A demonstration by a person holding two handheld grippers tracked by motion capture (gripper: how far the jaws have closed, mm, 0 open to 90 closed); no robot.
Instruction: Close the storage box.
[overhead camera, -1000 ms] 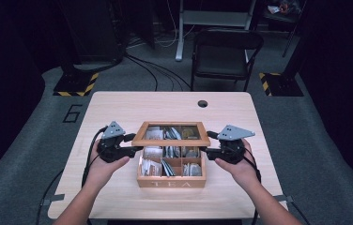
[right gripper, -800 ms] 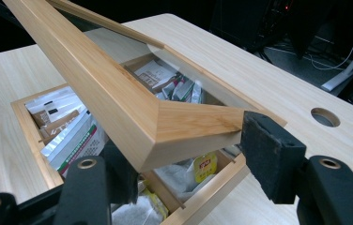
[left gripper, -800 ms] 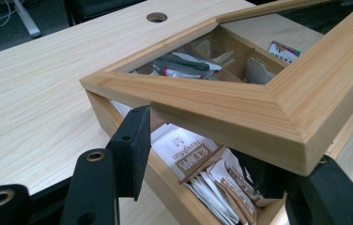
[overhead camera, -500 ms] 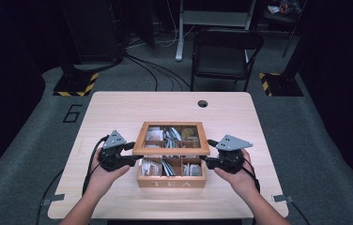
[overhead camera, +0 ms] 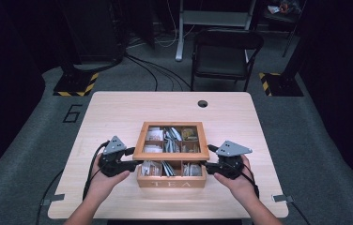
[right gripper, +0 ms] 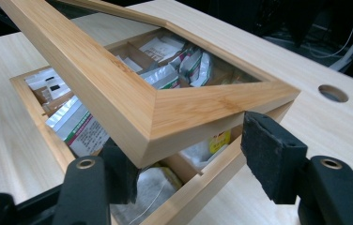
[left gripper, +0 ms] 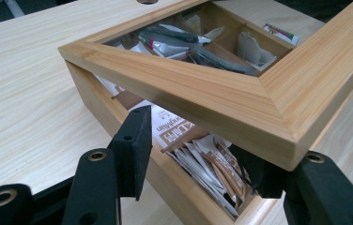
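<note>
Propping the lid (overhead camera: 171, 140) between them, each hand-held gripper, left (overhead camera: 128, 165) and right (overhead camera: 209, 165), stood wide under a front corner; box (overhead camera: 171, 177) below.

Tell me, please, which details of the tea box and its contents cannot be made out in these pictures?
- Print on the tea bags: too small in the high view; in the left gripper view the lid covers most of it.
- Front compartments: mostly under the raised lid frame in the high view.
- Right claw: one jaw tip goes under the lid corner, so contact is unclear.
- Tea box hinges: hidden behind the lid.
</note>
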